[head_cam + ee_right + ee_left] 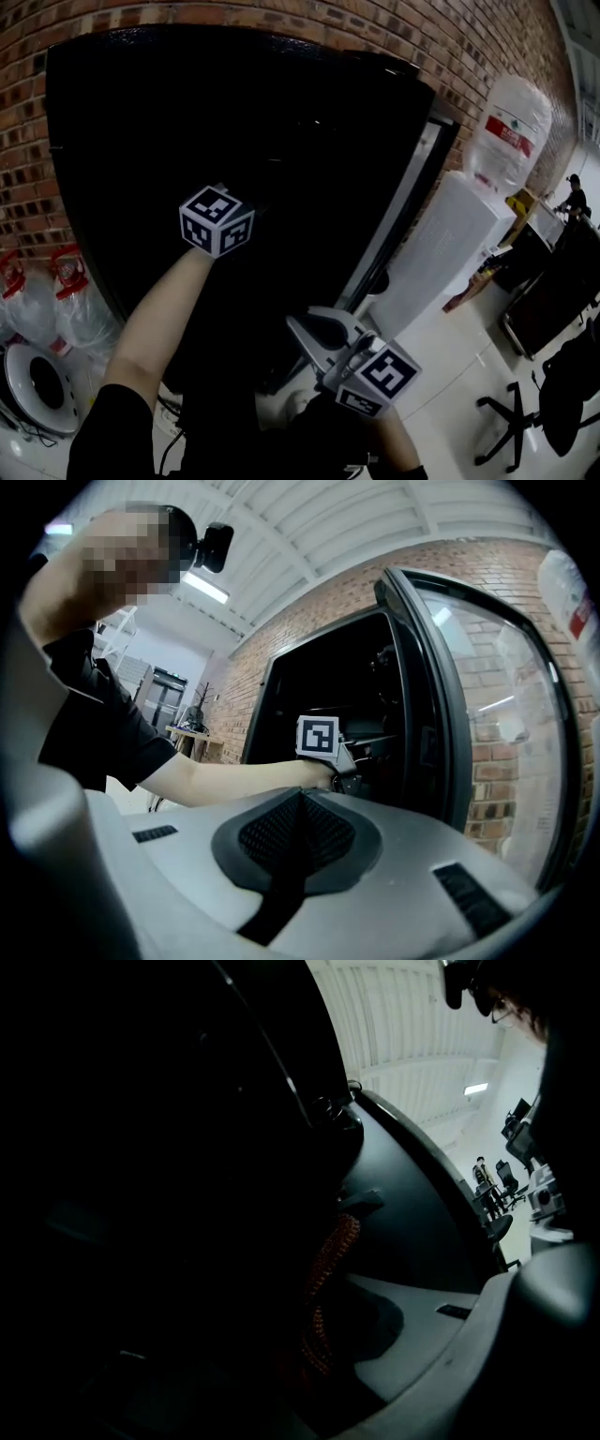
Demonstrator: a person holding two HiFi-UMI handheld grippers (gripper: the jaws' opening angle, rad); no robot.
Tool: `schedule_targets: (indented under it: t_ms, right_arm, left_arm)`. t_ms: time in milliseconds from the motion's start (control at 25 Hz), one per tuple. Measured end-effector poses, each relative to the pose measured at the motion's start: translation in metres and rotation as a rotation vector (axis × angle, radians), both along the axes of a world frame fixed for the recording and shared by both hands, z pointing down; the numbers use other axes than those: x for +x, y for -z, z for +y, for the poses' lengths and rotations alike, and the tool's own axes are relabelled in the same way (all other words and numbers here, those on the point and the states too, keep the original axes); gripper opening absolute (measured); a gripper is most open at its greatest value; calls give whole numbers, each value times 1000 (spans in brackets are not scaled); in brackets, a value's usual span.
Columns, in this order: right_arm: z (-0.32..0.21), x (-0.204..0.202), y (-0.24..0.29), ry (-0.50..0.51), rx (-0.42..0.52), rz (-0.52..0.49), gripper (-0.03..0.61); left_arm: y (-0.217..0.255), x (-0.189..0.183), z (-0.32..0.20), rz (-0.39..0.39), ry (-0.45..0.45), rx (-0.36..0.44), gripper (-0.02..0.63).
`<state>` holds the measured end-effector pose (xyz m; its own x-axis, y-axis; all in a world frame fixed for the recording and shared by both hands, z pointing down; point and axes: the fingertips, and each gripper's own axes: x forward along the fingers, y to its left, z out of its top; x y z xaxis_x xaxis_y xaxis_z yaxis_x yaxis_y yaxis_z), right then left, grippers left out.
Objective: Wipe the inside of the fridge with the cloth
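Now, left claw (328, 1232): we see it narrowed on the orange knitted cloth (319, 1326), deep in the dark interior of the black fridge (281, 141) at upper centre, so the cloth can meet its walls.
Right claw (302, 799): pressed together, empty, at lower centre; we judge it is parked out of the way beside the open glass door (487, 696).

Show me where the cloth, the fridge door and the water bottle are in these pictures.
cloth (320, 1279), left gripper view, on the middle of its orange knobbly strip.
fridge door (497, 696), right gripper view, on its glass pane.
water bottle (511, 136), head view, on its red label.
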<state>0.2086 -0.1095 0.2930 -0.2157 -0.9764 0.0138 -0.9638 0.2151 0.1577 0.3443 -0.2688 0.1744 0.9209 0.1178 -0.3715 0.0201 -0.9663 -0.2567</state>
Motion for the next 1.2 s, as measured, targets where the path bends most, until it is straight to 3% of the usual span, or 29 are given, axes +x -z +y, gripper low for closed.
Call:
schedule_targets:
  t_ms: [240,360,720,1000,1200]
  right_arm:
    - [-36,-6,-3,1,-34,24,5]
    - [-46,-17,-2,22,-35,18,6]
    - [-43,-31,-11,47,-51,25,5]
    - [-40,-38,1,73,-26,9,5]
    - [-43,-34,0,73,-25,15,6]
  left_arm:
    - [0,13,-26,-8,117,-26,138]
    - [-5,21,-38,-18,129,-51,137]
    - [-5,33,-64,1,266,-12,135]
    - [0,48,-82,-51,326,38,133]
    - [-4,59,-109,-85,429,17,129]
